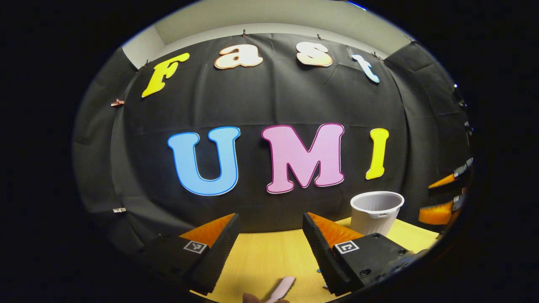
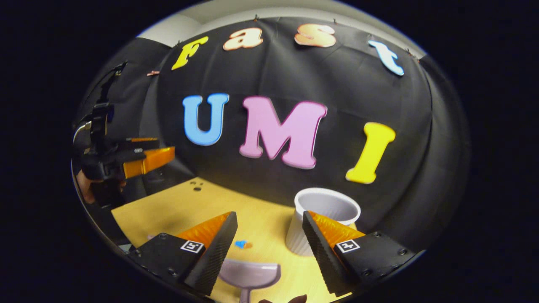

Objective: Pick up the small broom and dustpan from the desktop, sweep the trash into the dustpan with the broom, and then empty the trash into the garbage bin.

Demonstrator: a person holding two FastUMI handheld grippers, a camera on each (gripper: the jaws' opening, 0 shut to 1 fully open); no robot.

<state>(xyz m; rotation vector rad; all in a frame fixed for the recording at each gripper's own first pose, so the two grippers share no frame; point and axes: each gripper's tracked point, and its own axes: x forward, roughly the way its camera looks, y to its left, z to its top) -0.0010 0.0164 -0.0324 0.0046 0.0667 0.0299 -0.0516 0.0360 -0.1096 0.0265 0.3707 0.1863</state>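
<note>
Left gripper (image 1: 271,240): jaws apart, nothing between them, held above the counter (image 1: 269,256). In the left gripper view a white bin (image 1: 376,212) stands upright on the counter at 2 o'clock from the jaws, near the far edge by the cloth wall. A pale pink handle-like piece (image 1: 281,288) lies on the counter at 6 o'clock, below the gap of the jaws; whether it belongs to the broom cannot be told. The right gripper (image 1: 446,198) shows at 3 o'clock, at the view's edge.

Right gripper (image 2: 269,242): jaws apart, empty, above the counter. In the right gripper view the dustpan (image 2: 249,274), pale and with its handle toward 6 o'clock, lies on the counter under the gap. Small blue and orange trash (image 2: 242,244) lies just beyond it at 12 o'clock. The bin stands at 1 o'clock, partly behind one finger. The left gripper, held by a hand (image 2: 86,187), shows at 9 o'clock.
</note>
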